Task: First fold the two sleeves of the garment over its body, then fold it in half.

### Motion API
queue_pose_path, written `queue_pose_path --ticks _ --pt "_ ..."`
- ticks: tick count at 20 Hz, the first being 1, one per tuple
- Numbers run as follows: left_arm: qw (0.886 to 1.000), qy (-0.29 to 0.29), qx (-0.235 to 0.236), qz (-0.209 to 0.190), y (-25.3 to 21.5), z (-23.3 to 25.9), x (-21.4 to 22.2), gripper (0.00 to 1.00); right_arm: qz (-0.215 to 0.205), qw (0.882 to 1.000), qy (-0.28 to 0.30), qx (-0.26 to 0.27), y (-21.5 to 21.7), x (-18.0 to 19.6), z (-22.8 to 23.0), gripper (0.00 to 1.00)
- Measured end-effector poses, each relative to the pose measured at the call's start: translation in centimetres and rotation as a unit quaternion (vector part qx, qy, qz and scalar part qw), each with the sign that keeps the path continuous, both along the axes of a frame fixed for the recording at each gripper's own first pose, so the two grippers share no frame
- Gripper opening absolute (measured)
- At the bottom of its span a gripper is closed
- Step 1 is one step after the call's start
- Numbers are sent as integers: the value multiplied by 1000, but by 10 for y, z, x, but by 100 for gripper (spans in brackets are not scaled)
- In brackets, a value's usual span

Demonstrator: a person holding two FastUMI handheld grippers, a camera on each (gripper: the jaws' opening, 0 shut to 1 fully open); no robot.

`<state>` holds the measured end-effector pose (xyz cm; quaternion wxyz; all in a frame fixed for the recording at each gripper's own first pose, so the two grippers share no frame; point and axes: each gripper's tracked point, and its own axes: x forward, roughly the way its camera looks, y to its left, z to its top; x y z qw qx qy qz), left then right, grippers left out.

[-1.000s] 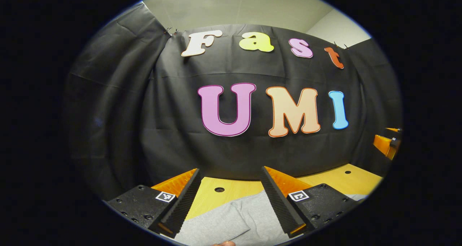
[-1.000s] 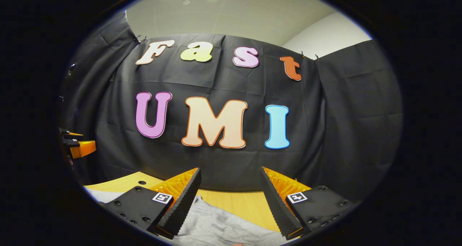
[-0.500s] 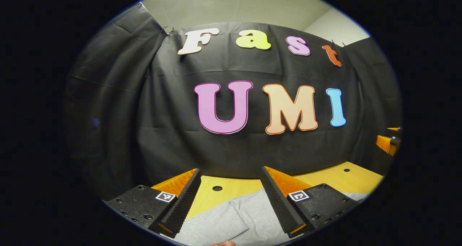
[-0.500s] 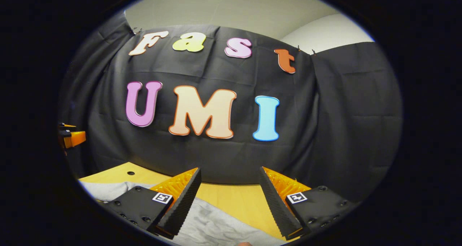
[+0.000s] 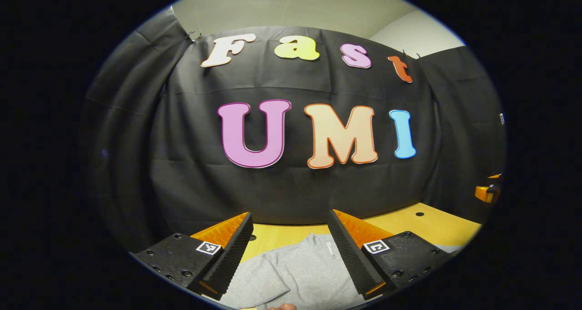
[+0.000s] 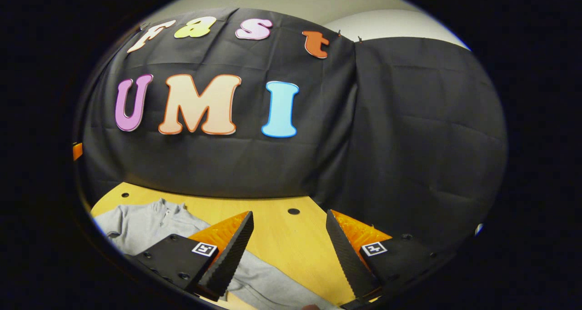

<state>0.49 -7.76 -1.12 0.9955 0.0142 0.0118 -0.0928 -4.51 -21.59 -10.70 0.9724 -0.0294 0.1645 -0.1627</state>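
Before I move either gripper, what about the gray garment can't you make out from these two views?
- Left gripper view: the garment is cut off at the bottom edge, and the left gripper's open fingers cover both its flanks, so sleeve positions are unknown.
- Right gripper view: the right gripper's near finger hides where the sleeve joins the body; the hem runs out of frame.
- The other gripper is too small at the edge to tell its state there.

garment (image 5: 300, 269): lower part running off the left gripper view's bottom edge, sides lying hidden behind both fingers | garment (image 6: 141, 221): left end being cut off in the right gripper view, middle hiding behind the left finger | table (image 6: 291, 237): near edge falling outside
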Motion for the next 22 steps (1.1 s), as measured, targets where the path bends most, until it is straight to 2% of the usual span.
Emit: queue_pose_path --ticks 2,4,5,9,14,18,22 --pt "1000 0 6 -10 -11 -1 0 99 1 999 36 0 -10 -17 -25 99" --pt "1000 -1 8 -18 -20 -2 -2 97 2 998 69 -6 -22 -33 -49 100" --pt "1000 1 8 -21 -24 -4 -2 99 2 996 87 -9 -27 -42 -60 99" --pt "999 13 2 -34 -42 -11 -1 97 6 988 157 -8 -38 -82 -108 99" --pt "999 17 3 -50 -64 -16 -1 97 11 969 247 31 -37 -131 -170 100" --pt "998 22 6 -54 -73 -19 -1 99 0 948 311 62 -41 -163 -210 100" --pt "998 28 6 -50 -75 -23 -3 97 -19 929 354 103 -42 -184 -238 100"
